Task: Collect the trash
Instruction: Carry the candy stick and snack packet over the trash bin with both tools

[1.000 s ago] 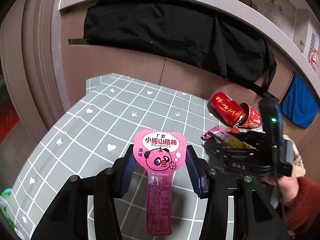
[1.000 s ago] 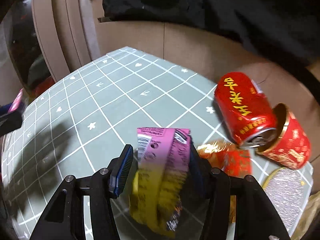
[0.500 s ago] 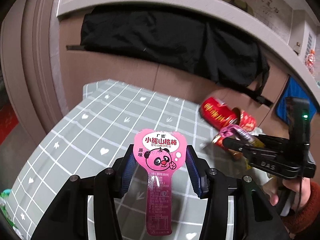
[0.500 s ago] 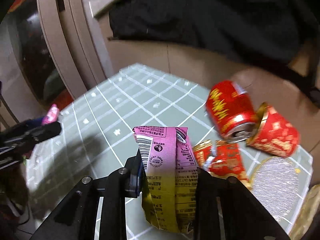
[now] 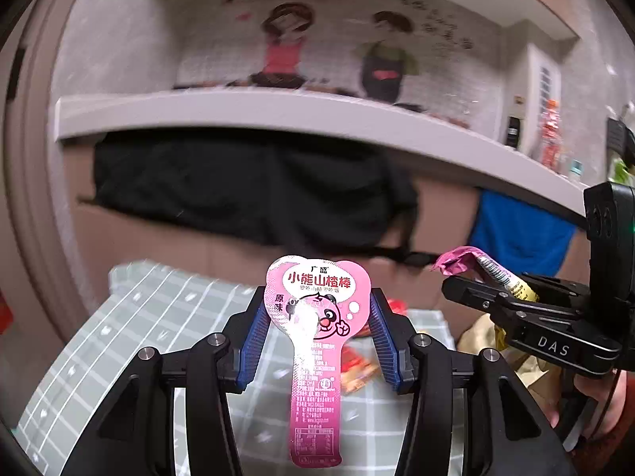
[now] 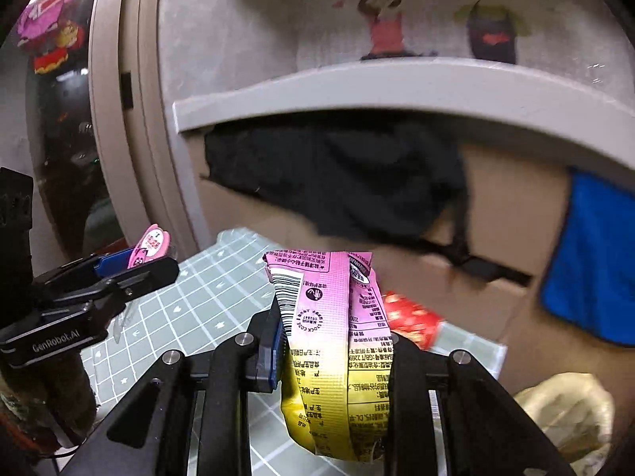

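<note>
My left gripper [image 5: 315, 333] is shut on a pink spoon-shaped snack wrapper [image 5: 315, 357] with a cartoon bear; its blue pads press the wrapper's wide head. My right gripper [image 6: 333, 341] is shut on a pink and yellow snack bag [image 6: 329, 357] that stands between its fingers. Both are lifted above the green grid-patterned table [image 5: 139, 341]. In the left wrist view the right gripper [image 5: 468, 281] shows at the right with the bag [image 5: 492, 273]. In the right wrist view the left gripper [image 6: 131, 265] shows at the left with the pink wrapper [image 6: 151, 246].
Red wrappers [image 5: 357, 369] and a red can [image 6: 412, 317] lie on the table below. A crumpled tan bag [image 6: 563, 416] sits at the right. Behind stand a brown cabinet with a black cloth [image 6: 337, 182], a blue cloth [image 6: 595, 258] and a white ledge [image 5: 278, 115].
Both grippers rose well above the table with their wrappers. The right gripper's jaws closed tight on the snack bag. The cans dropped low in view.
</note>
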`<state>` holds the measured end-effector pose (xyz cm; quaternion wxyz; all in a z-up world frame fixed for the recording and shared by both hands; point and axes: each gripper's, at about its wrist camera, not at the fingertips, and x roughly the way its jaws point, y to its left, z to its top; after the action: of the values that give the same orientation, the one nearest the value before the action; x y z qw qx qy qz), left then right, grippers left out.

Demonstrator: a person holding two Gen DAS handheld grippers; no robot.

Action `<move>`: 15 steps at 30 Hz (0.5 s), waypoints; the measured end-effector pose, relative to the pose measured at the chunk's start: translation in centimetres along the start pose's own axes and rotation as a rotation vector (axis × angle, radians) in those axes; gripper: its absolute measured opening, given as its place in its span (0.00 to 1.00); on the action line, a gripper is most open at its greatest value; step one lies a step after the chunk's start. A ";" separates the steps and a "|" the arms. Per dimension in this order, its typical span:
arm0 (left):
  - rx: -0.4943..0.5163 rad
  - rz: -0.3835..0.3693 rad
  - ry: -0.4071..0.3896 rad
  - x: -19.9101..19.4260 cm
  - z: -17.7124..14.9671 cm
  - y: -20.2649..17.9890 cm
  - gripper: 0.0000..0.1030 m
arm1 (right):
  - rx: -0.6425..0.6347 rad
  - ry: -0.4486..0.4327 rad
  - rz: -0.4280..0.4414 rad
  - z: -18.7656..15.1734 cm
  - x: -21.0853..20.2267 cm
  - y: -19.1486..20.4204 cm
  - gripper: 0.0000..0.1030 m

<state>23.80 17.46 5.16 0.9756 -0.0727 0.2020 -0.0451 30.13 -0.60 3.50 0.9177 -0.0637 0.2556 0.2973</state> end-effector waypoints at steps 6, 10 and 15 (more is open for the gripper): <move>0.042 -0.107 -0.037 1.2 1.2 -7.2 0.48 | 0.015 -0.077 -0.102 -0.2 -6.1 -4.6 0.23; 0.041 -0.164 -0.033 2.6 1.7 -11.7 0.48 | 0.039 -0.105 -0.179 -0.8 -9.8 -8.6 0.23; 0.069 -0.220 -0.023 4.9 1.7 -17.6 0.48 | 0.092 -0.119 -0.271 -2.7 -13.5 -13.6 0.23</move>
<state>27.90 -0.29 7.61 0.9690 -0.0612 0.1799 -0.1582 27.47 -19.37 7.55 0.9649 -0.0376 0.2030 0.1620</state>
